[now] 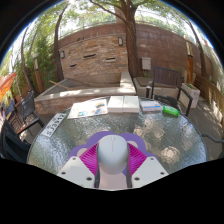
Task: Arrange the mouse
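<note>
Mouse (113, 153), white, sits between the purple pads (90, 158) of the gripper (113, 162), which appear closed against both its sides, holding it just above the round glass tabletop (60, 145). Grip at the flanks probably keeps its nose pointing forward for placement. Papers (112, 104) and a green object (171, 111) lie well beyond, near the far rim.

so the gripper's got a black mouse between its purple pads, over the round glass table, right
Not quite: the mouse is white, not black. The gripper view shows it between the purple pads of the gripper, over the round glass table, as you said.
</note>
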`<state>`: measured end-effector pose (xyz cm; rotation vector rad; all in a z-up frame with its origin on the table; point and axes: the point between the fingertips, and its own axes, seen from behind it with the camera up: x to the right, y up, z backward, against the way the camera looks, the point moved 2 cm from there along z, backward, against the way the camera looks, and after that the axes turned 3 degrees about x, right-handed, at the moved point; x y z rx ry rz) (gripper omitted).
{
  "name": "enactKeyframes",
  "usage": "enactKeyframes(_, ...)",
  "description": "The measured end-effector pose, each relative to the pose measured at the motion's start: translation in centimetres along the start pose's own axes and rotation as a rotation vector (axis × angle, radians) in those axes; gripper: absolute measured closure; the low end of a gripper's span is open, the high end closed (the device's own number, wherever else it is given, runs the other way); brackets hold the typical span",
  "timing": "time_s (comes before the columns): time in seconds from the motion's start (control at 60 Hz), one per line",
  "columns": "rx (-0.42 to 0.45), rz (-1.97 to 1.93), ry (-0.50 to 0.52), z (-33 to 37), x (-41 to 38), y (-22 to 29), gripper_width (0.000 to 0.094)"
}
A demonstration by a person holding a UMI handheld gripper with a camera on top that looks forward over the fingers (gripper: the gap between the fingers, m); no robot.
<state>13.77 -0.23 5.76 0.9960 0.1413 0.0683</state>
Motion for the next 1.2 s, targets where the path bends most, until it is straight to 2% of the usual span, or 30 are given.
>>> enactKeyframes(0.1, -0.058, 0.028, -0.011, -1.6, -0.6, -4.0, 0.048)
enactKeyframes(0.2, -0.081, 0.015, -0.026, -1.7, -0.7, -4.9, 0.0394)
enactKeyframes(0.233, -0.079, 0.025, -0.044, -1.3, -0.6, -4.9, 0.0306)
enactKeyframes(0.283, -0.079, 0.043, -0.068, 0.0, -0.5, -4.8, 0.0124)
enactKeyframes(0.317, -0.074, 0.05, -0.084, 0.8, -0.3, -3.8, 0.0068)
enactKeyframes(0.5, -0.036, 0.07, -0.181, 10.0, -1.6, -0.9, 0.0088)
enactKeyframes(0.733, -0.004, 0.077, -0.224, 21.9, -5.2, 0.6, 0.0088)
enactKeyframes(0.983, 0.003, 0.06, -0.202, 29.8, -8.4, -2.4, 0.0088)
enactKeyframes(1.2, 0.005, 0.051, -0.201, 33.1, -9.6, -4.3, 0.009)
